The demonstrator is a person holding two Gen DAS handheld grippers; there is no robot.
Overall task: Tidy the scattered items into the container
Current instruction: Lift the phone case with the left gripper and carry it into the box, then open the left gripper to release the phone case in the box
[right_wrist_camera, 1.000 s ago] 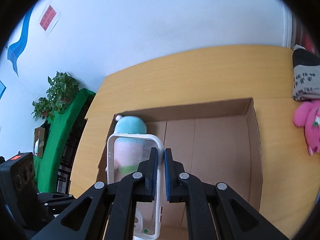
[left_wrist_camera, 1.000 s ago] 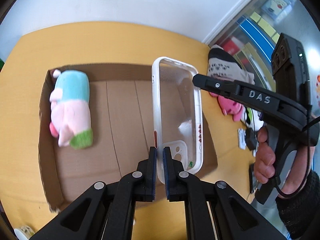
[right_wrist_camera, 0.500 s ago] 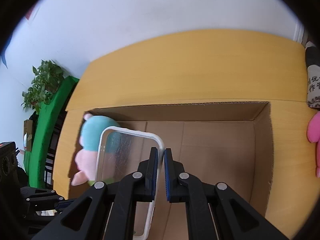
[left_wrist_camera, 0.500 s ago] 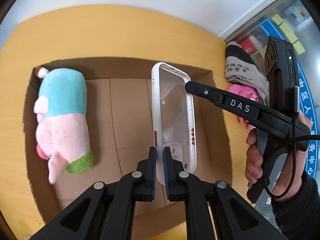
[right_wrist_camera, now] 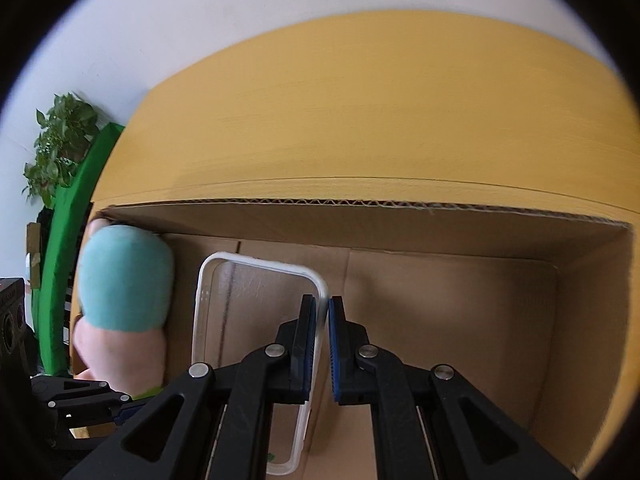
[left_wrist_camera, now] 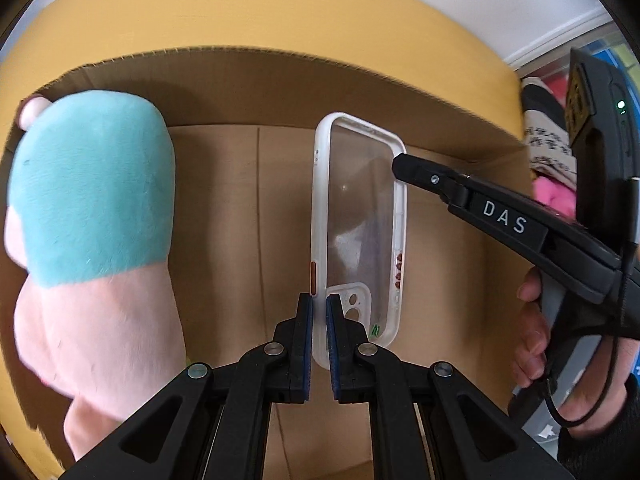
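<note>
**Both grippers on the phone case, down inside the box**

Biggest thing in my feeds is the yellow table (right_wrist_camera: 360, 100), and sitting on it is the open cardboard box (left_wrist_camera: 280, 80), which fills most of both wrist views. I'll place everything off that box.

Inside the box, against its left wall, lies the plush toy (left_wrist_camera: 92, 208): teal on the far half, pale pink on the near half, with a bit of green fuzz just showing at the near end in the right wrist view. The rest of the box floor I can see is bare cardboard.

Outside the box, past its right wall, there's a black-and-white printed cloth thing (left_wrist_camera: 548, 148) with a hot pink plush (left_wrist_camera: 554, 196) next to it, mostly hidden behind the right-hand tool. Off the box's left side, beyond the table, a green panel (right_wrist_camera: 68, 260) and a potted plant (right_wrist_camera: 60, 144).

The clear phone case (left_wrist_camera: 360, 216), white rim, camera cutout towards me, is within the box's walls, about mid-box and just right of the plush toy. Can't tell whether it's touching the floor.

My left gripper (left_wrist_camera: 318, 320) is clamped on the near end of the case's left rim. My right gripper (right_wrist_camera: 322, 320) is pinched on the right rim near the far corner. My right hand (left_wrist_camera: 532, 336) is wrapped round its handle.
</note>
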